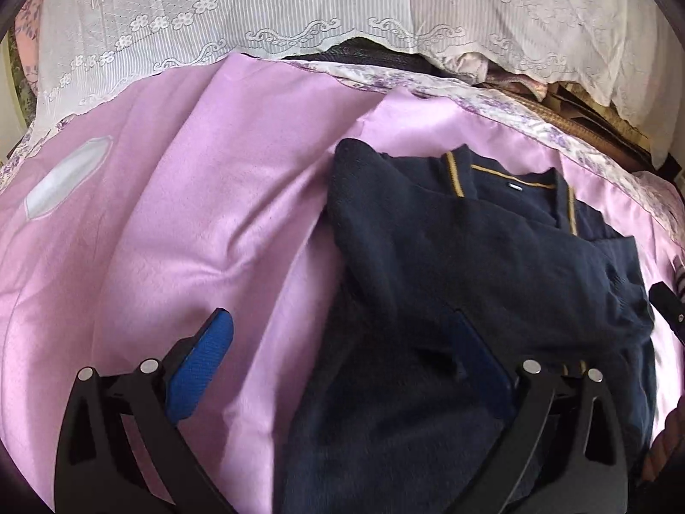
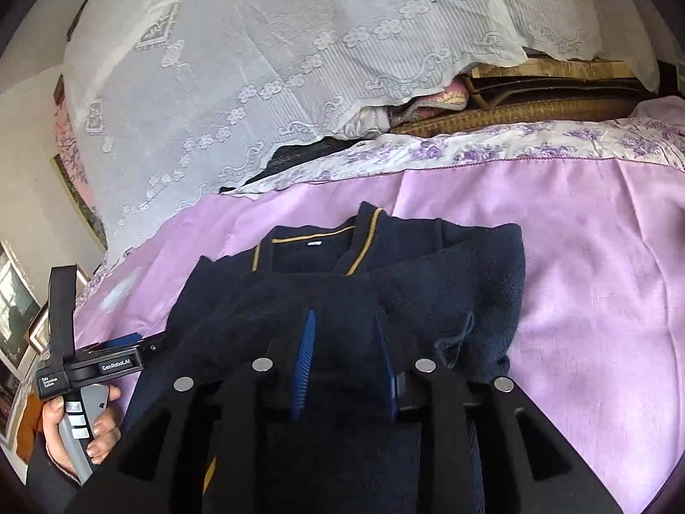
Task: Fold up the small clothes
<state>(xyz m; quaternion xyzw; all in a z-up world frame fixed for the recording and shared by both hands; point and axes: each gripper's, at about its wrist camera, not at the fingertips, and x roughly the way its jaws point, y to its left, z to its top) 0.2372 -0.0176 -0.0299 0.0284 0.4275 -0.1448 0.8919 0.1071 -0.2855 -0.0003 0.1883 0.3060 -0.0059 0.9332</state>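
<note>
A navy fleece garment (image 1: 471, 265) with yellow collar trim lies partly folded on the pink bedspread (image 1: 192, 214). My left gripper (image 1: 342, 342) stands wide open at the garment's left edge. One blue pad (image 1: 201, 368) is over the pink cloth, the other over the navy fleece, and neither presses on anything. In the right wrist view my right gripper (image 2: 346, 342) hovers over the folded garment (image 2: 449, 282), jaws a little apart, with navy fleece showing in the gap and no pinch visible. A hand holds the left gripper (image 2: 141, 347) at the garment's left side.
A white lace cloth (image 1: 257, 21) covers a pile at the back of the bed. A floral-edged sheet (image 2: 513, 145) borders the bedspread, with woven mats (image 2: 535, 103) stacked behind it. A white patch (image 1: 64, 184) lies on the bedspread at far left.
</note>
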